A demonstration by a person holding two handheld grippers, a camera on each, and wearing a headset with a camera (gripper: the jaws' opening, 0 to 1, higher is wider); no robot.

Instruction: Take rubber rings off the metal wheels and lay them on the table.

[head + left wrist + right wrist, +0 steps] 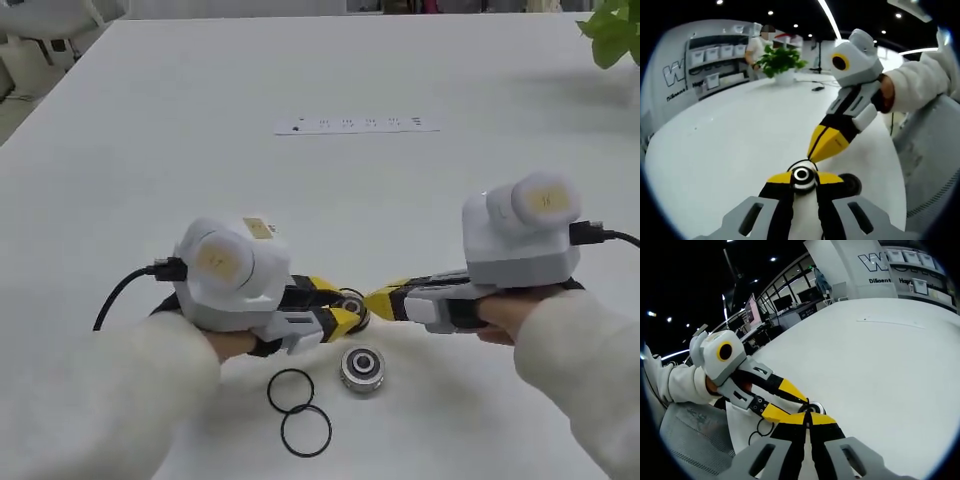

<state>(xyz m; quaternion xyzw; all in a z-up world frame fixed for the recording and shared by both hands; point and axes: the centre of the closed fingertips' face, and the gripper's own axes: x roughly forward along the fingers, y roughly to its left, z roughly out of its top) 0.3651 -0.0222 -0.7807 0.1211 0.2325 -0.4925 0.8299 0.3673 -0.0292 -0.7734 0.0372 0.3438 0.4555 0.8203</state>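
Stripping is under way: the left gripper (352, 315) jaws pinch a metal wheel (802, 175), the right gripper (808, 421) jaws are pressed together, seemingly on its rubber ring (352, 294), which next needs peeling toward three o'clock.

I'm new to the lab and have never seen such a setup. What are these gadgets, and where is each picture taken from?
A person holds a two-jaw gripper in each hand; no robot is involved. The head view comes from a headset camera; each round view from a camera on one gripper. The left gripper clamps a small metal wheel. The right gripper, jaws closed, has its tips at that wheel. On the white table lie two black rubber rings and another wheel.
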